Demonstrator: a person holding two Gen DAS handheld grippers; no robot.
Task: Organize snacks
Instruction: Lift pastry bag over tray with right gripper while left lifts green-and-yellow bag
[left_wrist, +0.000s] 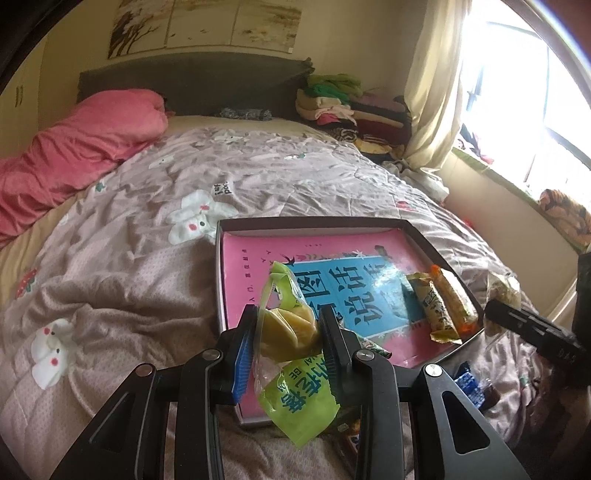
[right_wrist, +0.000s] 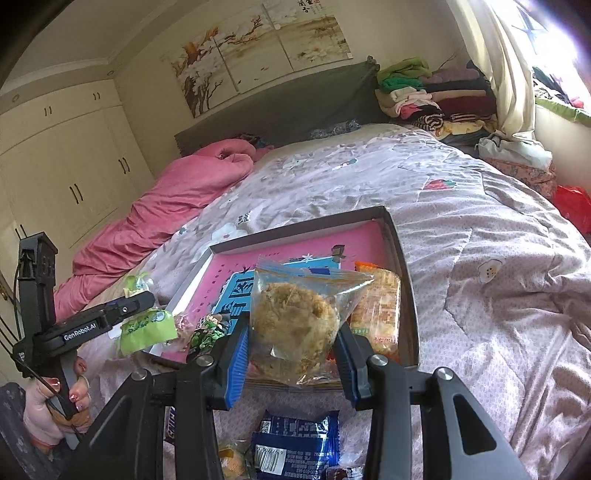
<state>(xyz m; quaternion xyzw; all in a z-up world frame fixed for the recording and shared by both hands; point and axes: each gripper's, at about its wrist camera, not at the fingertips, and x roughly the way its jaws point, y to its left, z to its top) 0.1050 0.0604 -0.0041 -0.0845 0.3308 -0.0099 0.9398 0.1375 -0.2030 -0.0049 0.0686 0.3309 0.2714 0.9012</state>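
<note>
On the bed (left_wrist: 155, 266), over a mauve quilt with white bunny prints, sits a shallow dark-rimmed box tray (left_wrist: 314, 223) lined with a pink and blue printed sheet. Left gripper (left_wrist: 288, 328) hangs over the tray's near left corner, blue-padded jaws closed partway onto a green snack packet (left_wrist: 291, 332); clear window of the packet shows a pale yellow pastry, packet held up off the tray, its printed green end drooping below the jaws. Right gripper (right_wrist: 293, 332) is clamped on a clear bag with a brown cookie (right_wrist: 295, 317), bag upright between the pads, held above the tray's near edge. From the right wrist view the left gripper (right_wrist: 140, 301) shows at lower left with the green packet (right_wrist: 146, 328) in it, and the person's left hand (right_wrist: 55, 406) on the handle, painted nails visible.

Inside the tray, far right side: two long snack bars lying side by side, touching, a yellow-tan wrapped bar (left_wrist: 432, 304) and an orange wrapped bar (left_wrist: 454, 295). Small green-patterned packet (right_wrist: 208, 332) lies at the tray's near edge.

Off the tray, on the quilt near the cameras: blue wrapped snack (right_wrist: 295, 439), more packets beside it, partly cut off, can't tell what.

Background: pink duvet (left_wrist: 77, 147) bunched at bed's left, folded clothes stack (left_wrist: 351, 107) by the headboard, curtain (left_wrist: 432, 92) at a bright window.
</note>
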